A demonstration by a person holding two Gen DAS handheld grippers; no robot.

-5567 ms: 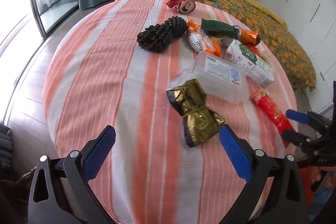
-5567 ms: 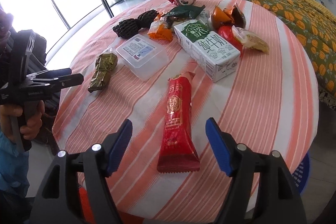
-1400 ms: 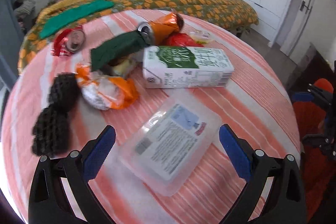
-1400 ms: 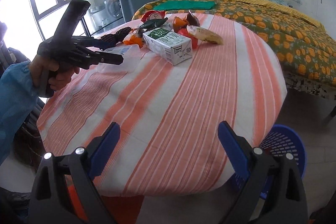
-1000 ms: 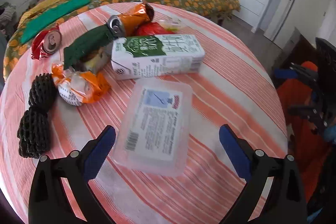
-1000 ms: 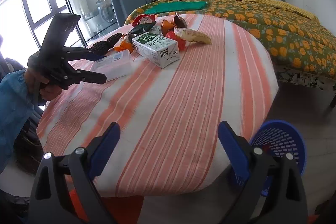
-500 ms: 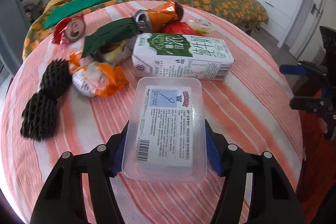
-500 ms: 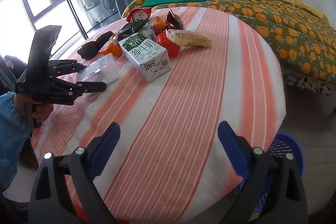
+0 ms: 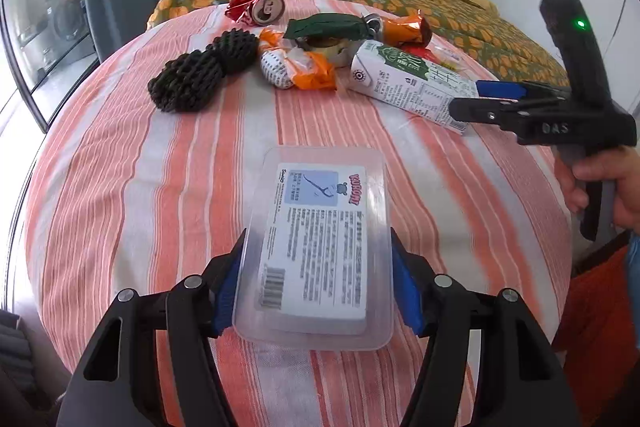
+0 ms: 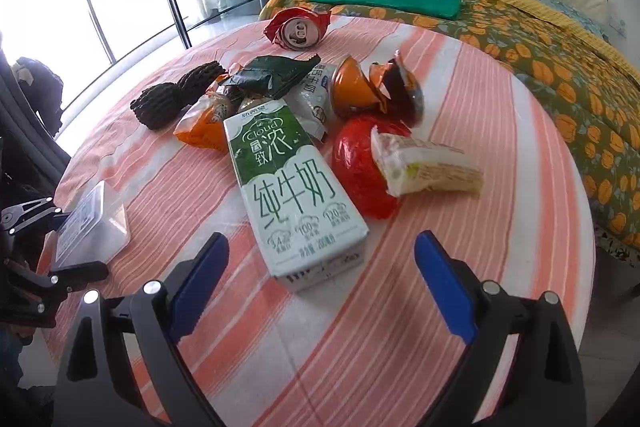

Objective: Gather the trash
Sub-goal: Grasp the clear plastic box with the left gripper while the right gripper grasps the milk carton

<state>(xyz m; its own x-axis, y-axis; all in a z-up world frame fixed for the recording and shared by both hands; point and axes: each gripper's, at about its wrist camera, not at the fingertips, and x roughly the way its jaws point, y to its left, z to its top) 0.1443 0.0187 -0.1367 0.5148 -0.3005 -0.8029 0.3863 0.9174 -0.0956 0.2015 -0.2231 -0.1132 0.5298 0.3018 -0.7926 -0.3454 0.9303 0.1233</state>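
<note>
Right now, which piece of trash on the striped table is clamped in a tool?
The clear plastic box with the printed label, between the left tool's blue pads; everything else lies free.

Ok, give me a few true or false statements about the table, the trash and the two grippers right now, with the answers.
1. The left gripper clamps the clear plastic box with a printed label. True.
2. The green and white milk carton stands upright. False: it lies on its side.
3. The right gripper holds the milk carton. False: its jaws are open, with the carton ahead of them.
4. The crushed red drink can lies at the far side of the orange-striped tablecloth. True.
5. The black mesh fruit netting lies inside the plastic box. False: it lies on the cloth, apart.
</note>
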